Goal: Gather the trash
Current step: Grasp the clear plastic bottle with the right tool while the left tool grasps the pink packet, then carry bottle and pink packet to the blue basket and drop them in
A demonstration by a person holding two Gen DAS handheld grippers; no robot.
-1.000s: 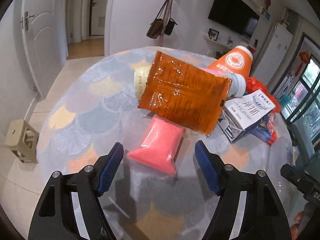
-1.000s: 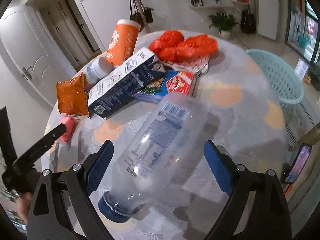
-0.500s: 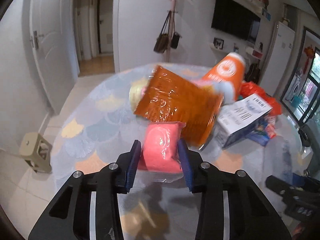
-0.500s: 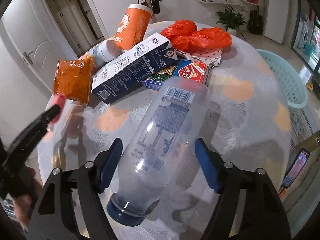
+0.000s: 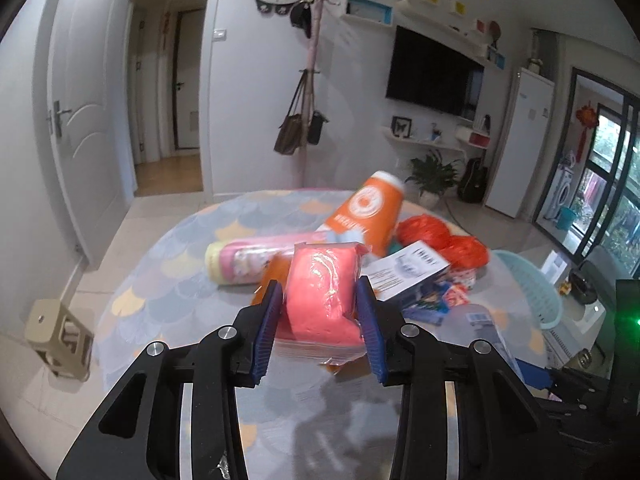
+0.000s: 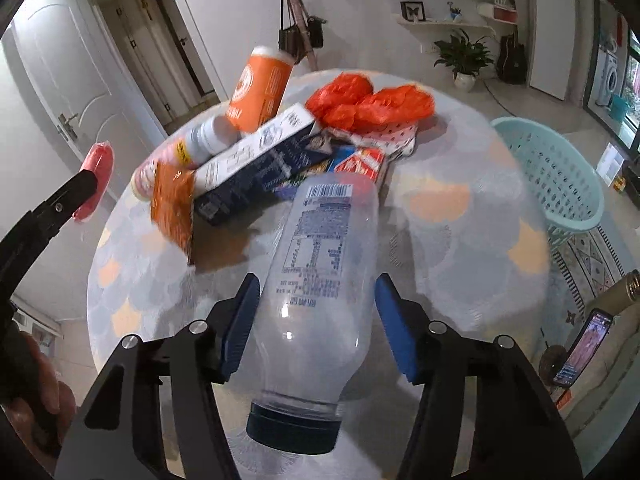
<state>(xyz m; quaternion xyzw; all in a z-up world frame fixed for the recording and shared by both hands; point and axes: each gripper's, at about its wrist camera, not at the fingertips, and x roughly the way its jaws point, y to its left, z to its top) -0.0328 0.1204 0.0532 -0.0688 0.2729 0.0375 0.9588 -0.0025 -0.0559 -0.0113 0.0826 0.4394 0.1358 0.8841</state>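
My left gripper (image 5: 320,320) is shut on a pink plastic packet (image 5: 322,300) and holds it above the round table (image 5: 160,280); the packet also shows at the left of the right wrist view (image 6: 94,178). My right gripper (image 6: 316,320) is shut on a clear plastic bottle (image 6: 316,280) with a dark blue cap, lifted off the table (image 6: 460,240). More trash lies on the table: an orange snack bag (image 6: 174,204), a white and navy carton (image 6: 256,160), an orange cup (image 6: 260,88), red plastic bags (image 6: 372,104).
A light teal laundry basket (image 6: 560,184) stands on the floor right of the table. A pink and yellow tube (image 5: 256,258) and small colourful boxes (image 5: 444,300) lie on the table. A small stool (image 5: 56,332) stands on the floor at left. A phone (image 6: 580,352) lies at right.
My left gripper closed on the pink packet and lifted it off the table. My right gripper closed on the bottle and raised it. The orange snack bag shifted.
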